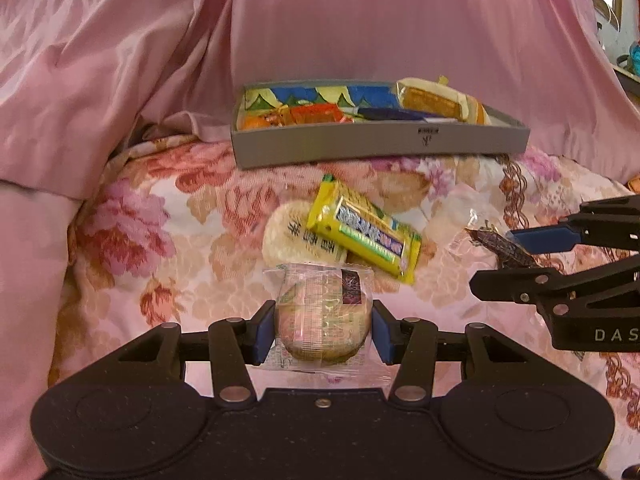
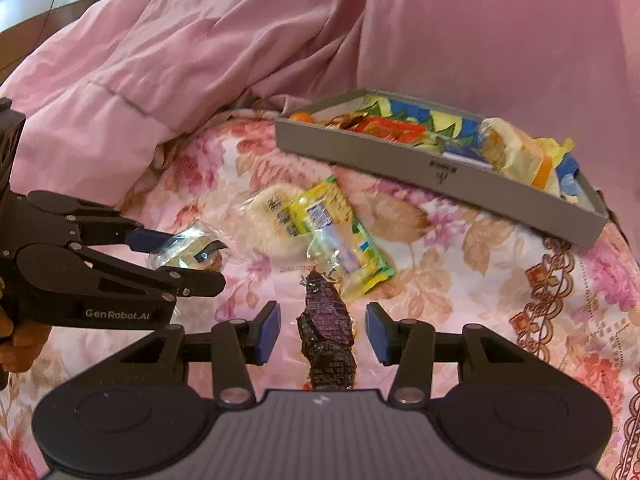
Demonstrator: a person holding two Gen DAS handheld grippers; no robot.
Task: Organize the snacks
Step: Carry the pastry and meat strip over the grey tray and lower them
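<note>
Left gripper fingers are clamping one clear-wrapped round pastry. Right gripper is carrying one dark purple wrapper between its fingers; pad contact: cannot tell. Two snacks are lying loose on the floral bedspread: yellow bar overlapping round rice cracker. One grey tray is sitting behind, part-filled, pink sheet beyond.

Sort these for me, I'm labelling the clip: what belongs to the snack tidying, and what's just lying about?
Job: cake, dark snack, yellow bar, cracker, tray.
Lying about: pink quilt, floral sheet.
</note>
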